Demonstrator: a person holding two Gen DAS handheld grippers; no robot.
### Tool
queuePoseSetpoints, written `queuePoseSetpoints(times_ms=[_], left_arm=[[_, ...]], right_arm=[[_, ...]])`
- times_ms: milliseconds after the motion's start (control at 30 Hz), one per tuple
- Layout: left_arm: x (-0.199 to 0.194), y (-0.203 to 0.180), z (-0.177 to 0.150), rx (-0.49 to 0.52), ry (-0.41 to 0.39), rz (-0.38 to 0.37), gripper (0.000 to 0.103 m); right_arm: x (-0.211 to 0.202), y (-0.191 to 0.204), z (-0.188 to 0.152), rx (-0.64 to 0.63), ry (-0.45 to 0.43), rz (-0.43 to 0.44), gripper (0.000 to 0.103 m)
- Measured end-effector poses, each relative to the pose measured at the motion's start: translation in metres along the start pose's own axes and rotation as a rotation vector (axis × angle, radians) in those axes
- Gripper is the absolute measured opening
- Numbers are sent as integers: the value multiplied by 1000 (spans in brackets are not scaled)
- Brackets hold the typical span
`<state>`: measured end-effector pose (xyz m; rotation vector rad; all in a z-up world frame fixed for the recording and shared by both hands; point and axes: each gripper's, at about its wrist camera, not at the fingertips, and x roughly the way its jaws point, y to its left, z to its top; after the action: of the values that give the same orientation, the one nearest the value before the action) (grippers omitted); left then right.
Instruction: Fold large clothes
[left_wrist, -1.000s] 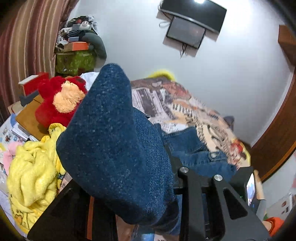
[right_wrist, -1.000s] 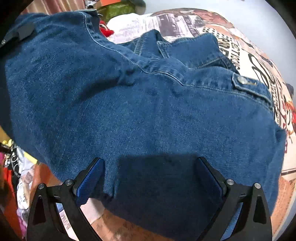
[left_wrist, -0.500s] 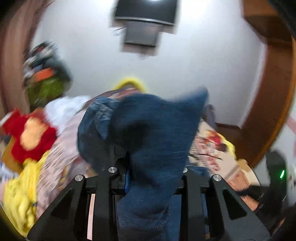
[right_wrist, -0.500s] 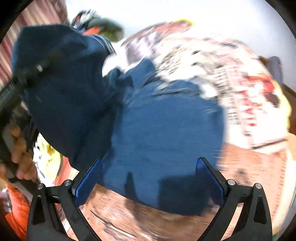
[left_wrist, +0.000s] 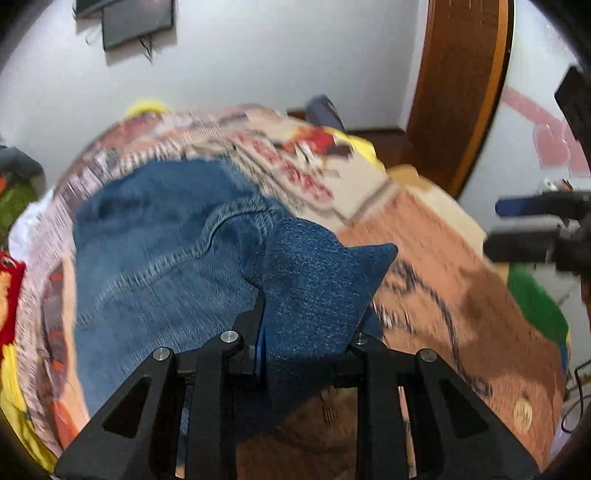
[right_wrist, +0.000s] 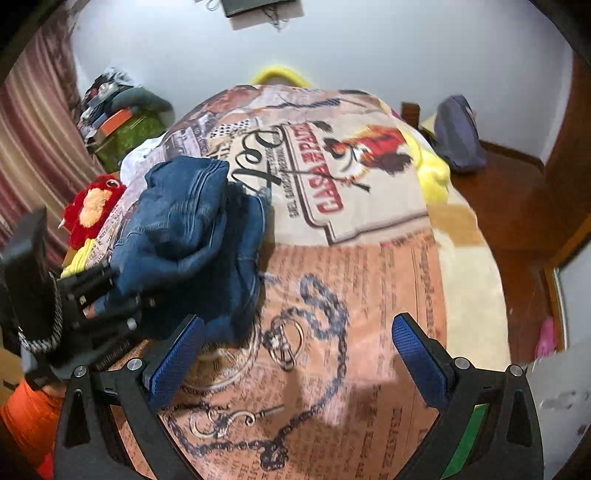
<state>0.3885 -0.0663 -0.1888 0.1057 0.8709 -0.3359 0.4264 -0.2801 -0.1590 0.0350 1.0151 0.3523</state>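
Right wrist view gives us the only legible writing: the printed bedspread (right_wrist: 369, 266) carries a sign panel with red letters reading "CASA DE PATO", upside down to us, beside a red figure, and a large black script word that seems to begin "Pet"; the smaller lines of print are too fine to read. Lower on the cloth we see drawn chains and a key.

Our right gripper (right_wrist: 299, 362) has its jaws wide apart, the blue pads (right_wrist: 421, 363) holding nothing and hanging over bare bedspread. Our left gripper (left_wrist: 308, 332) is clamped on a flap of the jeans (left_wrist: 159, 258); denim fills the gap between its fingers and stands up above them. In the right view the same gripper (right_wrist: 92, 295) shows at the left edge, with the jeans (right_wrist: 192, 236) bunched in a folded heap on the bed's left side, part lifted where the jaws pinch it.

A red plush (right_wrist: 92, 206) and something yellow (right_wrist: 79, 258) lie at the bed's left edge. Behind them a green box (right_wrist: 129, 140) has clutter piled on top; we cannot tell its contents. A grey bag (right_wrist: 458, 136) sits on the floor at right.
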Motion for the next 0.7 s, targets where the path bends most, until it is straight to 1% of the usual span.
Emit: queuePoseSetpoints(times_ms=[67, 133, 167, 200, 233, 267, 300, 333, 400, 467, 533, 567, 633, 700], left_arm=[[-1, -2, -13, 2, 18, -11, 23], [-6, -5, -17, -5, 21, -21, 27], [-9, -4, -17, -8, 23, -22, 31], [-12, -5, -16, -12, 30, -20, 40], [-14, -4, -17, -11, 36, -24, 45], [-19, -5, -15, -2, 47, -41, 57], [-25, -5, -15, 6, 45, -53, 65], [-32, -3, -16, 13, 31, -50, 68], [-50, 4, -14, 24, -14, 3, 84], [-70, 16, -14, 23, -65, 55, 87], [-85, 32, -14, 5, -100, 95, 92], [-92, 44, -15, -12, -116, 125, 96], [-101, 67, -17, -43, -135, 183, 99], [-100, 89, -20, -73, -122, 230, 99]], right_arm=[[3, -1, -5, 25, 12, 13, 101], [2, 0, -9, 40, 15, 27, 101], [2, 1, -10, 44, 15, 33, 101], [2, 4, -10, 46, 14, 38, 101], [1, 7, -9, 46, 10, 45, 101], [-1, 10, -8, 44, 5, 52, 101], [-2, 13, -7, 40, 0, 58, 101], [-5, 18, -4, 35, -9, 67, 101], [-7, 25, -1, 30, -20, 84, 101], [-7, 33, 4, 22, -22, 111, 101], [-3, 41, 8, 18, -16, 136, 101], [2, 46, 10, 19, -8, 152, 101], [13, 55, 13, 25, 12, 179, 101], [30, 66, 17, 34, 48, 219, 101]])
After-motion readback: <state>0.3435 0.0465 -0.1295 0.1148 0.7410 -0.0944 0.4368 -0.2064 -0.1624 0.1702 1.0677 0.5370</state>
